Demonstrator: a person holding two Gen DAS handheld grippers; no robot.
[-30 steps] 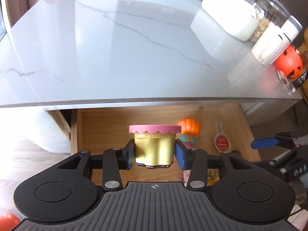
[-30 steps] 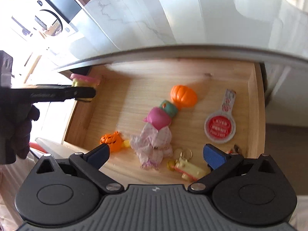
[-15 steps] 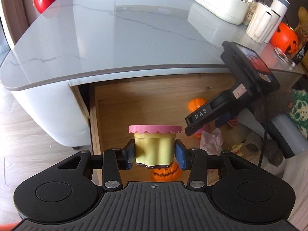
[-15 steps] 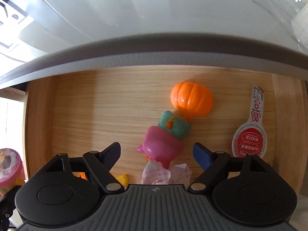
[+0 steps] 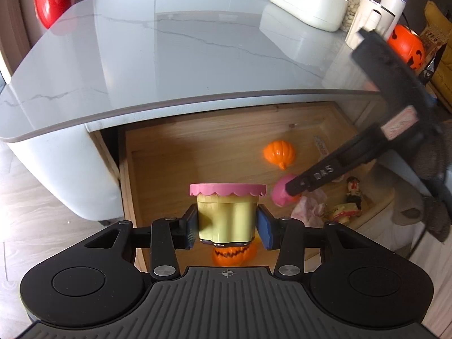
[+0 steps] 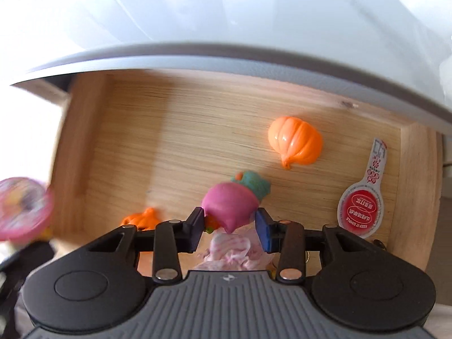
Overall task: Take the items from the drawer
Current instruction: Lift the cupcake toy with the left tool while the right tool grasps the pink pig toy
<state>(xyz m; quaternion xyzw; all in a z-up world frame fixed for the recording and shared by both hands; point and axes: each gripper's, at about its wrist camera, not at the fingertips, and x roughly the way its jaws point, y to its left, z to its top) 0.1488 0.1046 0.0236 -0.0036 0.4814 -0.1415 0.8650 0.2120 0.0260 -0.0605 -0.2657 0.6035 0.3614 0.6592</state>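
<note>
The wooden drawer (image 5: 197,152) stands pulled out under the marble table top (image 5: 169,56). My left gripper (image 5: 228,227) is shut on a yellow cup with a pink scalloped lid (image 5: 226,217), held above the drawer's front left corner. Pointing straight down into the drawer, my right gripper (image 6: 229,226) is closing its jaws. A pink toy with a teal top (image 6: 228,206) sits between the blue pads (image 6: 264,233), which touch both its sides. In the left wrist view the right gripper's black finger (image 5: 310,180) hides part of the pink toy (image 5: 279,195).
Lying in the drawer (image 6: 169,141) are an orange pumpkin (image 6: 295,144), a jack-o'-lantern toy (image 6: 141,219), a red and white round tag (image 6: 361,212), pink-white cloth (image 6: 231,251) and small figures (image 5: 346,212). A white box (image 5: 308,5), jars and an orange bucket (image 5: 405,45) stand at the table's far right.
My right gripper has sunk into the drawer and its wide-open jaws have closed in around the pink toy. The left gripper drew back a little with the cup.
</note>
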